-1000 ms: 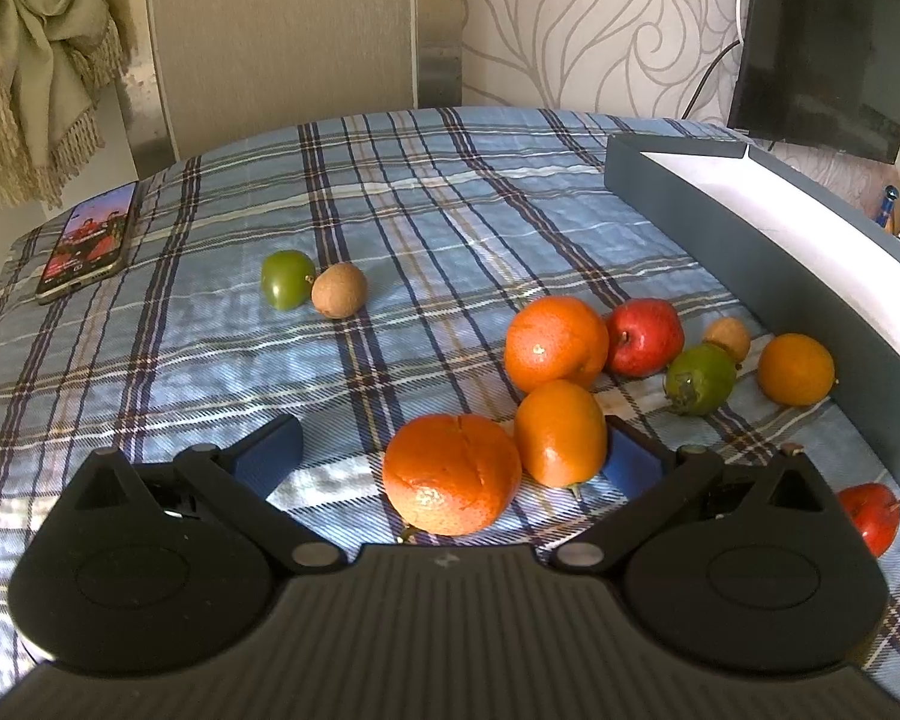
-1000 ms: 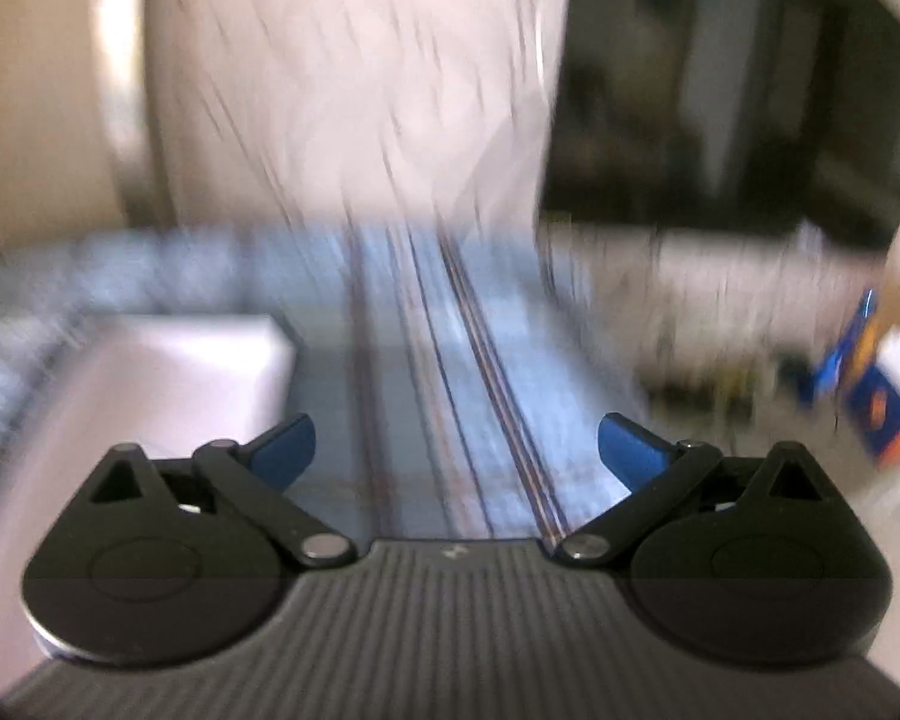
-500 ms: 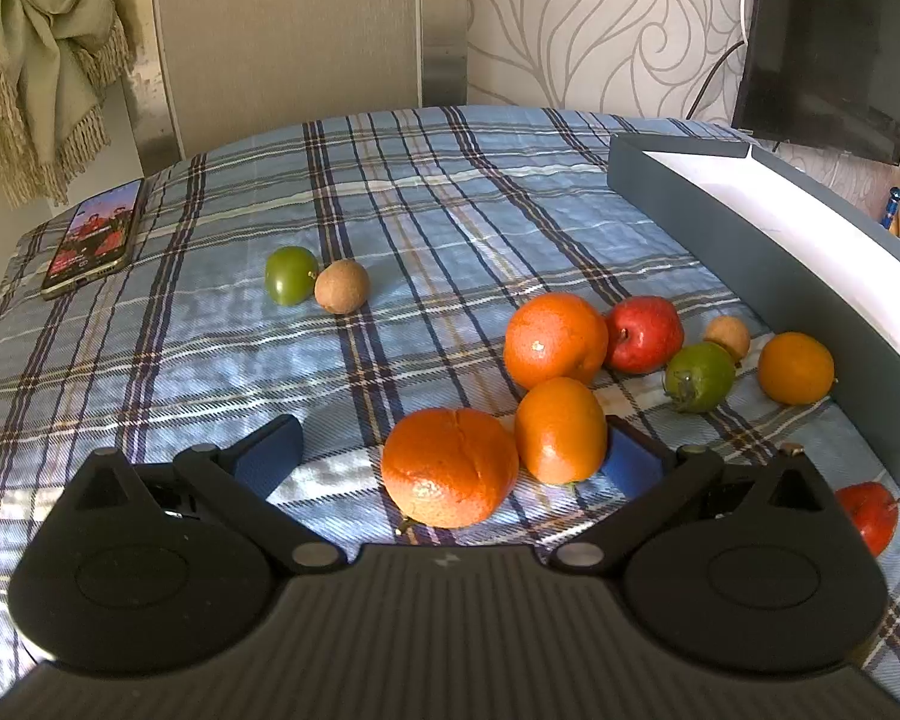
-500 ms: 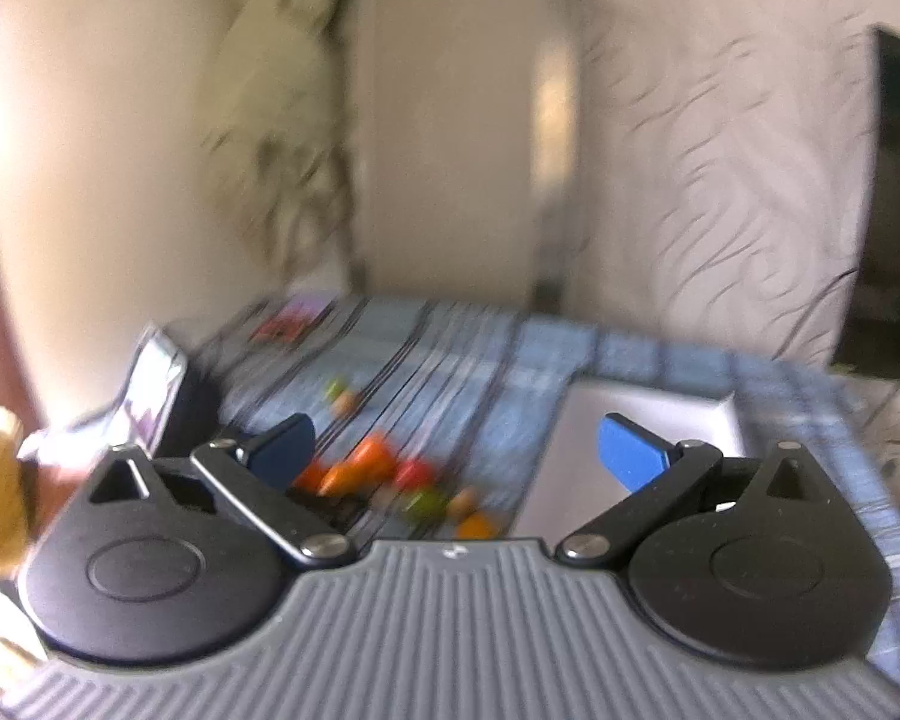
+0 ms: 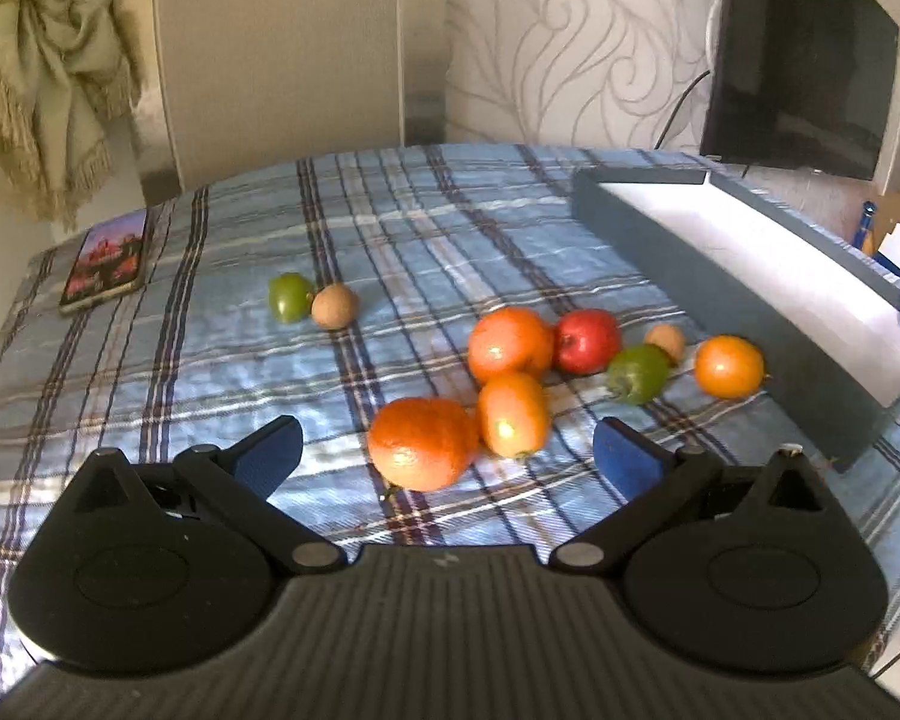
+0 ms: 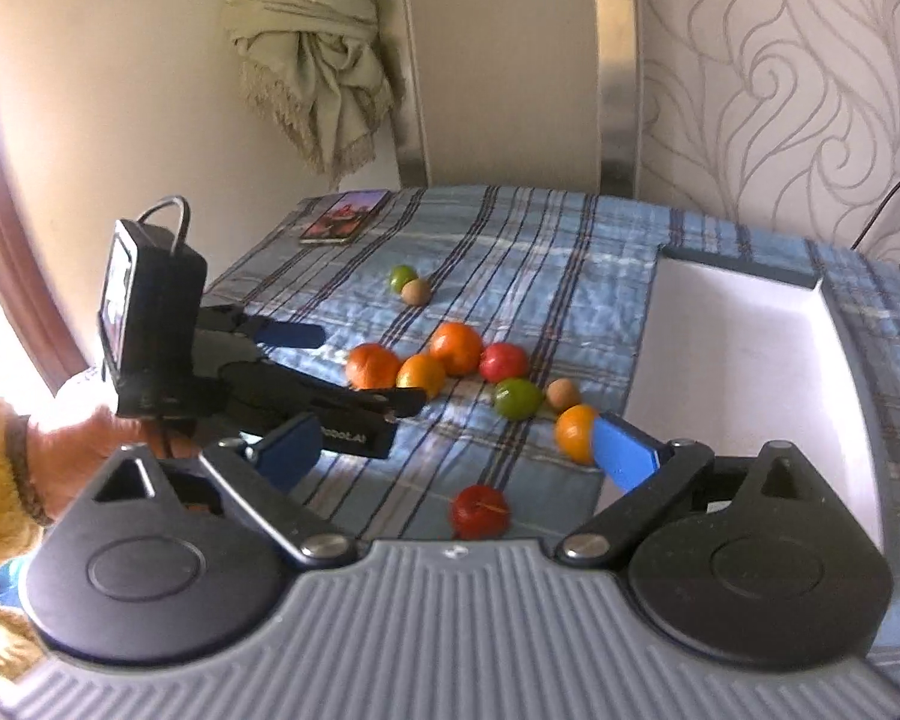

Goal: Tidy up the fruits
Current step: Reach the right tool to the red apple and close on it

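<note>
Several fruits lie on a blue plaid cloth (image 5: 450, 240): a large orange (image 5: 420, 443), two more oranges (image 5: 513, 414) (image 5: 510, 343), a red apple (image 5: 588, 341), a green fruit (image 5: 637, 373), a small orange (image 5: 729, 366), and a green fruit with a brown one (image 5: 333, 305) farther left. My left gripper (image 5: 447, 453) is open and empty just before the large orange. My right gripper (image 6: 456, 456) is open and empty above a small red fruit (image 6: 480, 511). A grey tray with a white inside (image 6: 750, 348) stands to the right.
A phone (image 5: 105, 261) lies at the cloth's far left corner. A dark screen (image 5: 798, 60) stands behind the tray (image 5: 660, 240). A beige fringed cloth (image 5: 42, 60) hangs at the back left. The left gripper and the hand holding it show in the right wrist view (image 6: 258, 384).
My right gripper has swung left from the wall and tray to face the fruits. My left gripper has drawn back a little from the large orange.
</note>
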`<state>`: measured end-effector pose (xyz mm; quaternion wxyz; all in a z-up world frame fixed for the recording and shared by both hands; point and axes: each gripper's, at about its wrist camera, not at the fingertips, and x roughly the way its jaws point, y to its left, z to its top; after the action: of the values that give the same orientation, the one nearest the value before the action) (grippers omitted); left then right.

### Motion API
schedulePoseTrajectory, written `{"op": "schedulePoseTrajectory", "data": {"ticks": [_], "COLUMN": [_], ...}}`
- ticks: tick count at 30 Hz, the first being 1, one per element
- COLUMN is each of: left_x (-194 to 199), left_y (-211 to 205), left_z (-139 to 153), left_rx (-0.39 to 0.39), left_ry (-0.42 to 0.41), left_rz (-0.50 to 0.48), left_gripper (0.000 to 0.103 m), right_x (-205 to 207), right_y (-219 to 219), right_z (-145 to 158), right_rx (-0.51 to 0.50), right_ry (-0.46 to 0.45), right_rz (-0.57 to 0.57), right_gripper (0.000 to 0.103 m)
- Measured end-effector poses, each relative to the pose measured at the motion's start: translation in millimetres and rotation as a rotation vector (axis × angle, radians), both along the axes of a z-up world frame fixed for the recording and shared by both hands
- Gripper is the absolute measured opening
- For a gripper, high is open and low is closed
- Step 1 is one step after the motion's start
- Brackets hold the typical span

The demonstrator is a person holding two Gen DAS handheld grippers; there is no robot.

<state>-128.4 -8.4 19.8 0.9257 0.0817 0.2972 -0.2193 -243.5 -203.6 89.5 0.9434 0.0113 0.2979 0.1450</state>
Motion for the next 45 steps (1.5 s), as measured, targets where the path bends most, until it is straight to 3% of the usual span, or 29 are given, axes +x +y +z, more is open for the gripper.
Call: {"op": "schedulePoseTrajectory", "data": {"ticks": [8, 12, 15, 18, 22, 26, 39, 45], "left_x": [-4.8, -4.8, -4.0, -2.7, -0.4, 3.0, 13.8, 20.5], "left_y": [0.1, -2.9, -1.4, -4.3, -4.3, 1.1, 7.0, 14.4], "left_z": [4.1, 3.7, 2.3, -1.3, -4.4, -4.4, -9.9, -10.4], "left_rx": [-0.041, -0.019, -0.022, 0.002, 0.016, 0.008, -0.028, -0.071], "left_ry": [0.02, 0.024, 0.033, 0.045, 0.047, 0.05, 0.088, 0.1], "left_rz": [0.001, -0.021, -0.032, -0.053, -0.054, -0.048, -0.073, -0.089], "left_gripper": [0.103, 0.103, 0.101, 0.085, 0.083, 0.074, 0.074, 0.069], "right_x": [1.9, 4.1, 4.8, 4.9, 10.9, 12.6, 25.3, 30.2], "right_y": [14.6, 17.9, 17.7, 14.2, 6.8, 6.2, 16.0, 16.8], "right_z": [-5.9, -13.4, -16.7, -19.4, -28.0, -33.6, -42.3, -48.2], "right_rx": [-0.057, -0.064, -0.073, -0.088, -0.069, -0.075, -0.132, -0.144], "right_ry": [0.002, 0.031, 0.041, 0.043, 0.095, 0.116, 0.157, 0.193], "right_rz": [0.085, 0.123, 0.113, 0.081, 0.049, 0.033, 0.01, -0.009], "right_gripper": [0.096, 0.075, 0.072, 0.072, 0.062, 0.056, 0.055, 0.039]}}
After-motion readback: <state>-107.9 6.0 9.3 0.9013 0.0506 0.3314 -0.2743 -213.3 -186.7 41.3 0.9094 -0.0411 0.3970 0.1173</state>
